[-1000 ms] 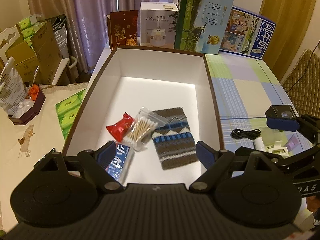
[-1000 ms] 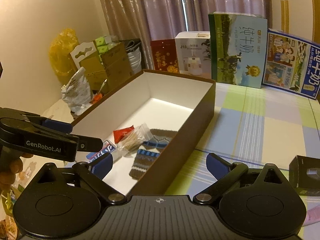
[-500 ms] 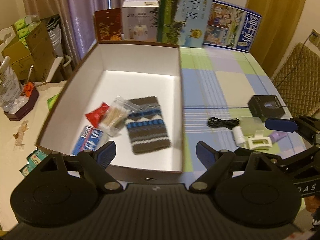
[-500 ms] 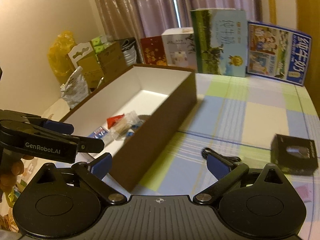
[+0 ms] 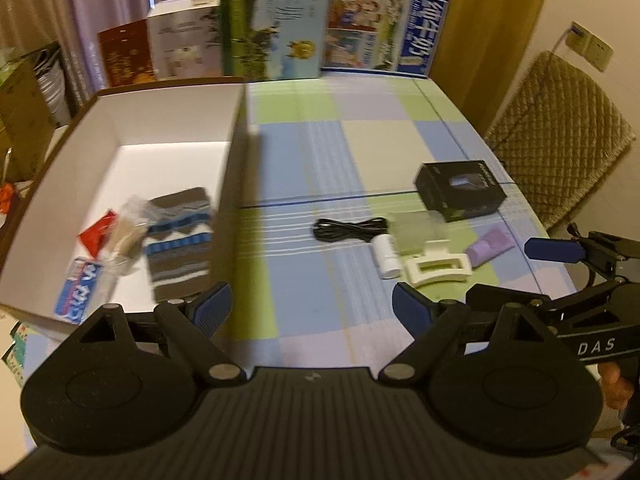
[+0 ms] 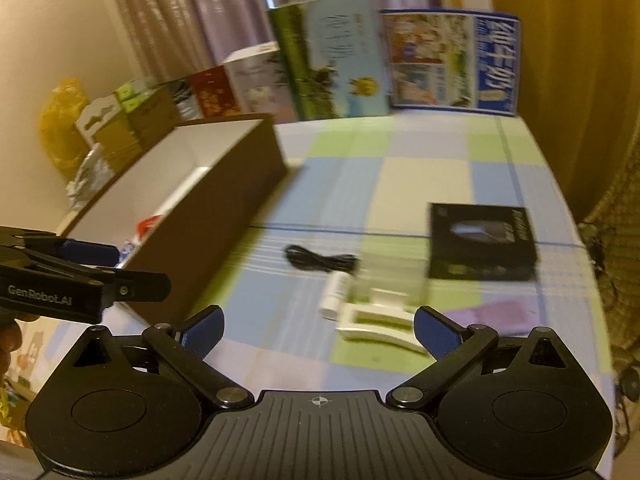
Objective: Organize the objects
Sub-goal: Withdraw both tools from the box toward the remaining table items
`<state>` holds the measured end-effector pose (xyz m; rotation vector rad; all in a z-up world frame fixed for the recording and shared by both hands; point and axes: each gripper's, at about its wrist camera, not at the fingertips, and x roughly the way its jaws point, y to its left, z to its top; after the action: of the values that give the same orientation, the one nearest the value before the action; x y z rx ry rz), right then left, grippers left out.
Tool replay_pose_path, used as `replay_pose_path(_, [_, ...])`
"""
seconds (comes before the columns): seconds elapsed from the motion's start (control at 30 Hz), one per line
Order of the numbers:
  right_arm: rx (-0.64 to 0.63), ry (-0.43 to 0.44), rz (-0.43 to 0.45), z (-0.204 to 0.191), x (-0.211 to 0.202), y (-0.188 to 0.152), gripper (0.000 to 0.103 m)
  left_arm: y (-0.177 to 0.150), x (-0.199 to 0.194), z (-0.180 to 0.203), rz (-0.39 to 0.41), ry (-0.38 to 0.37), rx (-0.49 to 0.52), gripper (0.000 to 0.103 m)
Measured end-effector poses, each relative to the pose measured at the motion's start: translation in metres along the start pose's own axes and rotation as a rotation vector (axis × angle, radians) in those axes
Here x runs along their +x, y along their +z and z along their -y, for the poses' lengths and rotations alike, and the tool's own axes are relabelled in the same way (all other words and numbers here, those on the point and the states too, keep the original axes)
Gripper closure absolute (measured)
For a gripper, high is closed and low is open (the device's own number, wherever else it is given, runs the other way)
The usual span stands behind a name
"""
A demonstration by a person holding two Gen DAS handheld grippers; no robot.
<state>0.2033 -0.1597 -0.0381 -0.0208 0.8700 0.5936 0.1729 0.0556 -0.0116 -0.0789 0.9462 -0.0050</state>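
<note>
Both grippers are spread wide with nothing in them right now, the left gripper (image 5: 312,306) hovering near the brown cardboard box with the white inside (image 5: 168,120) and the right gripper (image 6: 319,326) hanging just above the white plastic hair claw clip (image 6: 378,322). That clip lies out on the checked tablecloth (image 5: 360,148) beside a small white tube (image 6: 335,295) and a coiled black cable (image 6: 320,261). The frames are smeary, so I think the clip lies flat; I'd come straight down, pinch across its narrow body, and keep clear of the tube.
</note>
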Motion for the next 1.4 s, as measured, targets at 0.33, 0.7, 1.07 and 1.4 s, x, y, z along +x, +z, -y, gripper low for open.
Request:
replay_pose_path(0.33, [0.074,-0.098,-0.003,0.056,-0.009,-0.009,0.004,0.006,0.028,0.042,-0.032,-0.025,0.038,0.018])
replay_pose_path(0.7, [0.181,-0.136,-0.04,0.099,0.009,-0.015,0.005,0.005,0.061,0.058,-0.063,0.002,0.035,0.018])
replay_pose_path(1.07, [0.43,-0.151,-0.086,0.127,0.06,-0.009,0.039,0.012,0.105,0.056,-0.094,0.04,0.03,0.019])
replay_pose_path(1.4, [0.489,-0.291,-0.11,0.131,0.095,-0.002,0.053,0.022,0.132,0.049,-0.126,0.046,0.041,0.021])
